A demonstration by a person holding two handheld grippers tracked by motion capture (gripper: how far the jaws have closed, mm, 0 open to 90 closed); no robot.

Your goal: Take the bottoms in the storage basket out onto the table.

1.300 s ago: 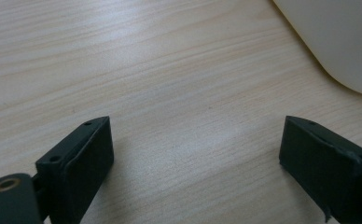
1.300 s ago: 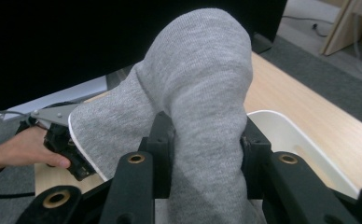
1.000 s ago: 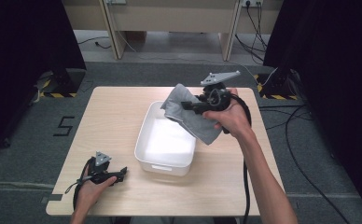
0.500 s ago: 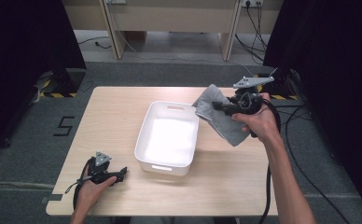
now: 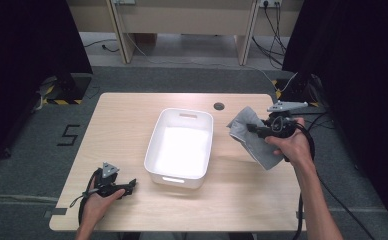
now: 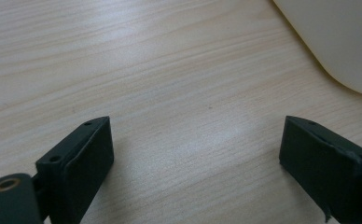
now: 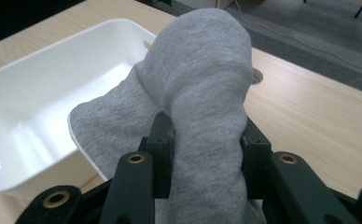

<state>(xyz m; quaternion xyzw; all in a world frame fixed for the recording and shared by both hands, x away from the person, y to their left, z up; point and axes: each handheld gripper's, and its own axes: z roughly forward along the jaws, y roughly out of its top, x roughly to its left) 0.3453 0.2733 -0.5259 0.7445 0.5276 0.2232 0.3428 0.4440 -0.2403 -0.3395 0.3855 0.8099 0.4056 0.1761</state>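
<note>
A grey cloth (image 5: 254, 138) hangs from my right gripper (image 5: 253, 128) over the table's right side, just right of the white tub (image 5: 153, 142). In the right gripper view the grey cloth (image 7: 202, 93) bulges up between the two black jaws, which press on it from both sides; the right gripper (image 7: 206, 140) is shut on it. The white tub (image 7: 25, 93) lies beyond and to the left there. My left gripper (image 5: 128, 186) rests on the table near the front left corner, its jaws wide apart over bare wood in the left gripper view (image 6: 195, 154).
The wooden table (image 5: 127, 115) has a round cable hole (image 5: 218, 106) behind the tub. A corner of the tub (image 6: 337, 42) shows at the top right of the left gripper view. Black curtains and cables surround the table on grey carpet.
My right gripper has carried the grey cloth from above the tub's far right corner to the right and lower, off the tub. The left gripper has stayed still.
</note>
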